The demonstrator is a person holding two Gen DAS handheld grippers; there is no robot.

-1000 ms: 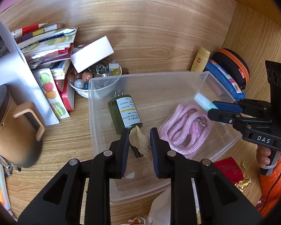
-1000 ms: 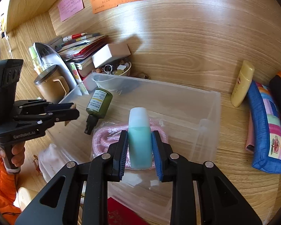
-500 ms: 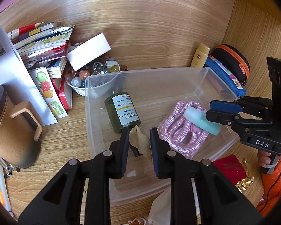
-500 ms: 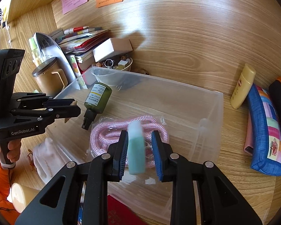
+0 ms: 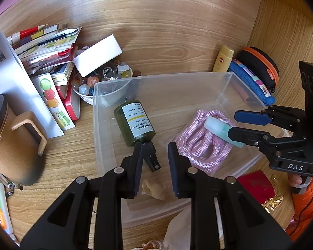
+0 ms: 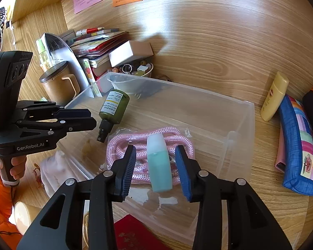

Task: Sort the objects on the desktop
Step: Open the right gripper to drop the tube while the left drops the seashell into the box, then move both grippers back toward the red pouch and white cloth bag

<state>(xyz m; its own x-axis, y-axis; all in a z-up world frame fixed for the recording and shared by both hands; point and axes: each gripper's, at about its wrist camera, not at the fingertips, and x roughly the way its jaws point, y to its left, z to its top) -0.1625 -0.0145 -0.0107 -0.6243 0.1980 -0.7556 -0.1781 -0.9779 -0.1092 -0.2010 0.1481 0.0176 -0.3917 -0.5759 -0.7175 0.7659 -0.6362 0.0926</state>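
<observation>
A clear plastic bin [image 5: 106, 137] [image 6: 240, 137] holds a green pump bottle [image 5: 135, 123] [image 6: 113, 106], a pink rope coil [image 5: 200, 145] [image 6: 123, 145], a teal bottle [image 6: 159, 164] [image 5: 217, 128] lying on the rope, and a small tan object [image 5: 153, 189]. My left gripper [image 5: 153, 154] is open and empty above the bin, with the tan object lying below it. My right gripper [image 6: 154, 166] is open, its fingers either side of the teal bottle and apart from it.
Left of the bin stand a brown mug [image 5: 8, 141], stacked booklets [image 5: 46, 48], a white box [image 5: 98, 55] and a bowl of trinkets [image 5: 98, 83]. A yellow tube [image 6: 274, 96], a blue pouch [image 6: 298, 141] and an orange-rimmed case [image 5: 258, 66] lie to the right. A red packet [image 5: 255, 184] lies in front.
Both grippers opened. The tan object dropped from my left gripper to the bin floor. The teal bottle left my right gripper and lies on the pink rope.
</observation>
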